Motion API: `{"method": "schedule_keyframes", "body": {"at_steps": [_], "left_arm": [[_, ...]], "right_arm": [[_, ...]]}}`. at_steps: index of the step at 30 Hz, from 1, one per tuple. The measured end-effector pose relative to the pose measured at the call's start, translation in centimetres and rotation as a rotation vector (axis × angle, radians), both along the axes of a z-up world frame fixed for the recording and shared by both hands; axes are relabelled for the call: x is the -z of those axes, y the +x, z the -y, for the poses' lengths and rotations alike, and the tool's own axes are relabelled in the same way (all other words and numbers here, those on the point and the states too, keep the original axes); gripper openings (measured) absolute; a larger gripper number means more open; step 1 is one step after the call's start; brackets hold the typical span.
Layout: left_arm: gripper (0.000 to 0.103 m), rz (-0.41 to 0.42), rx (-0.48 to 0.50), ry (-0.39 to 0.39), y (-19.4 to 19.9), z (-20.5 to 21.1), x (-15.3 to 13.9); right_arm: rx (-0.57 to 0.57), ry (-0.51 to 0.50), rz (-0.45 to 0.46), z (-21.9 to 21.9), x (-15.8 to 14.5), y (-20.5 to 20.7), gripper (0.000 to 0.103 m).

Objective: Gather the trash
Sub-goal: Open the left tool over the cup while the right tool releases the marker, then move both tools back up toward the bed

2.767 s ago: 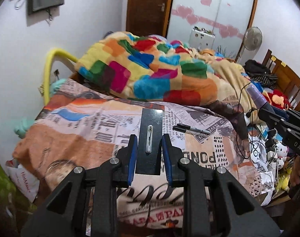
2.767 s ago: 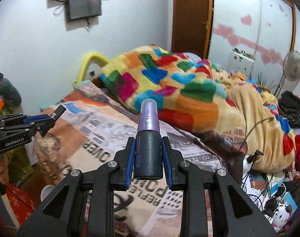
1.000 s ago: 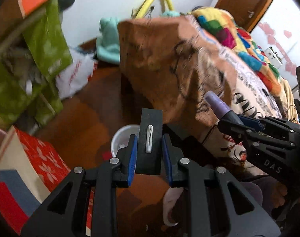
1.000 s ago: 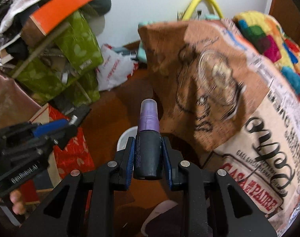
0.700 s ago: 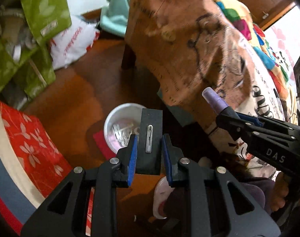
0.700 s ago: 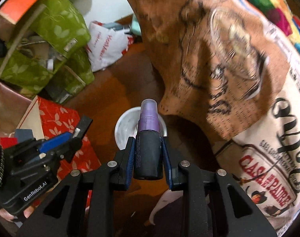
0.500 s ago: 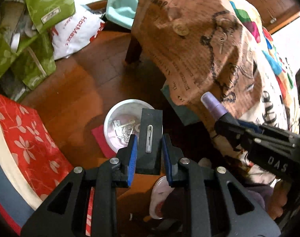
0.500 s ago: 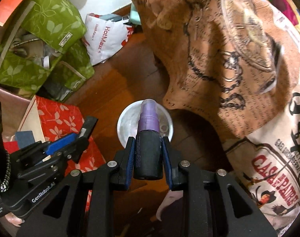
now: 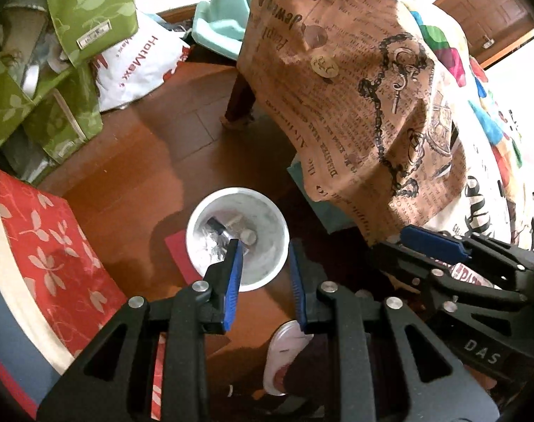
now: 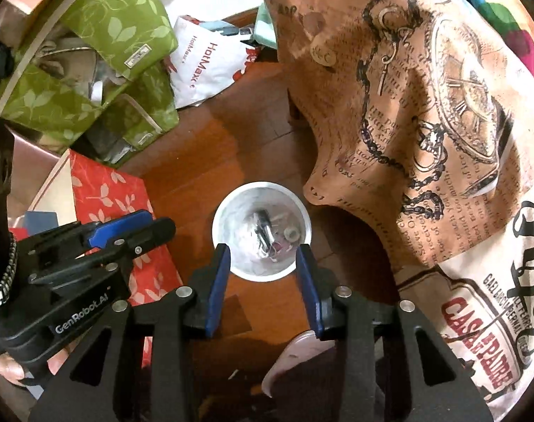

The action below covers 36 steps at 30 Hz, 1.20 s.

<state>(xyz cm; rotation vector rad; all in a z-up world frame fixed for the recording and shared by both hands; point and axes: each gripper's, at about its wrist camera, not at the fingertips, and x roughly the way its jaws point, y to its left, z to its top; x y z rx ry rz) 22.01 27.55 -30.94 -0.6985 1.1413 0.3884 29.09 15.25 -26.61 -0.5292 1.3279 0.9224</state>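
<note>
**Left-wrist view: both tongs hang empty over the white bin**

Left-wrist view looks steeply down past the left tongs (image 9: 263, 258), whose blue pads stand apart with nothing between them. Directly beyond their tips sits the white bin (image 9: 237, 237) on the wooden floor (image 9: 182, 140), so anything let go here would fall straight in. Inside the bin lie small pieces of trash (image 9: 231, 234), among them a dark oblong piece and a round cap-like one; I cannot tell more of them. To the right of the left tongs, the right tongs (image 9: 432, 246) reach in from the side, pointed toward the same bin.

From the right wrist, the right tongs (image 10: 261, 267) frame the near rim of the bin (image 10: 228, 242). Their jaws are opening, and nothing is between them. The trash (image 10: 267, 234) lies in the bottom, just past the tips. The left tongs (image 10: 126, 227) come in from the left, just beside the bin.

The bin stands close to the bed's corner, under the hanging edge of the printed bedcover (image 10: 425, 112), probably so it is in easy reach of things gathered from the bed. Green bags (image 10: 101, 59) and a red patterned box (image 10: 115, 193) crowd the floor left of both tongs, leaving little room there.

Judging by empty jaws and a filled bin, this drop looks done.
</note>
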Motion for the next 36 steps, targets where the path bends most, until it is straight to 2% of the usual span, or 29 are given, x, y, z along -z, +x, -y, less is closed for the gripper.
{"method": "schedule_keyframes", "body": {"at_steps": [3,6,14,16,18,25,29,30,32,34,36], "left_arm": [[0.024,0.008,0.008,0.042,-0.4,0.5,-1.2],[0.024,0.051,0.011,0.088,-1.2,1.5,-3.5],[0.024,0.191,0.054,0.22,-2.9,5.4,-11.1],[0.029,0.222,0.059,0.261,-3.1,6.7,-13.2],[0.041,0.256,0.064,0.288,-3.2,7.9,-15.0],[0.051,0.408,0.137,0.381,-2.3,13.7,-21.7],[0.065,0.505,0.166,0.421,-1.4,17.3,-24.7],[0.066,0.526,0.177,0.431,-1.1,18.1,-25.3],[0.07,0.555,0.201,0.451,-0.4,19.9,-26.2],[0.075,0.575,0.232,0.474,0.7,21.9,-26.9],[0.082,0.587,0.265,0.493,2.0,23.8,-27.4]], "right_arm": [[-0.002,0.029,0.023,0.7,-1.2,-0.4,0.035],[-0.01,0.055,0.052,1.7,-2.5,-0.9,0.035],[-0.008,0.171,0.229,6.6,-8.8,-2.3,0.035],[0.009,0.218,0.28,8.2,-10.7,-2.5,0.035],[0.035,0.267,0.338,10.2,-12.8,-2.6,0.035],[0.155,0.391,0.489,17.4,-18.5,-2.0,0.035],[0.246,0.442,0.577,21.9,-21.4,-1.2,0.035],[0.267,0.452,0.595,22.9,-21.9,-1.1,0.037],[0.31,0.475,0.628,25.5,-23.1,-0.6,0.046],[0.347,0.487,0.668,27.5,-23.9,-0.3,0.062],[0.388,0.497,0.719,29.8,-24.7,0.0,0.068]]}}
